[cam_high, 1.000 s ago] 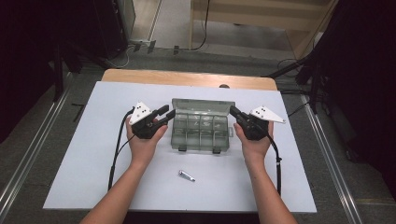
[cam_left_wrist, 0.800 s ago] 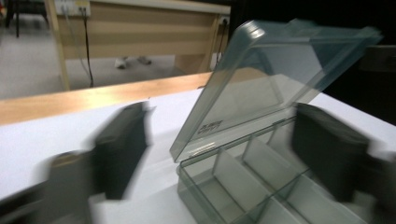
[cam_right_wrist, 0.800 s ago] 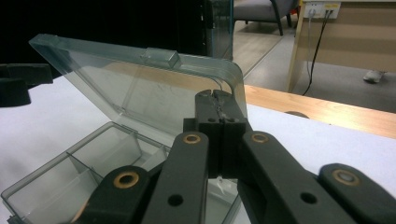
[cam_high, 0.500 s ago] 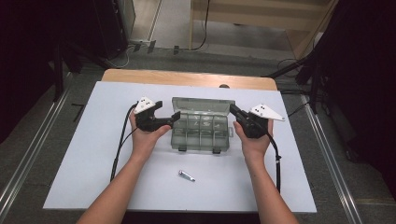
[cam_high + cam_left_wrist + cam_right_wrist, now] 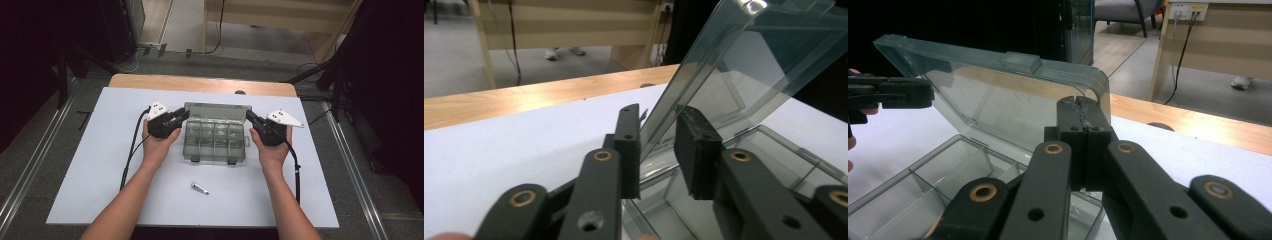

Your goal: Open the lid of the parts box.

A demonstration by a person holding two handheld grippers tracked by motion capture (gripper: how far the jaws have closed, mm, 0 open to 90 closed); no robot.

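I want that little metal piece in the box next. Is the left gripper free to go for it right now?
Probably not yet: the left gripper straddles the raised lid edge, its jaws just closing. The metal piece lies unobstructed on the mat, but letting go leaves the lid to the right gripper.

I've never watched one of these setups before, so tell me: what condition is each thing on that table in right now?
Clear plastic box: open, its compartments look empty.
Lid: raised, tilted back.
Left gripper: jaws just closing around the lid's edge, a small gap left.
Right gripper: shut on the lid's corner.
Small metal piece: lying loose on the white mat, untouched.
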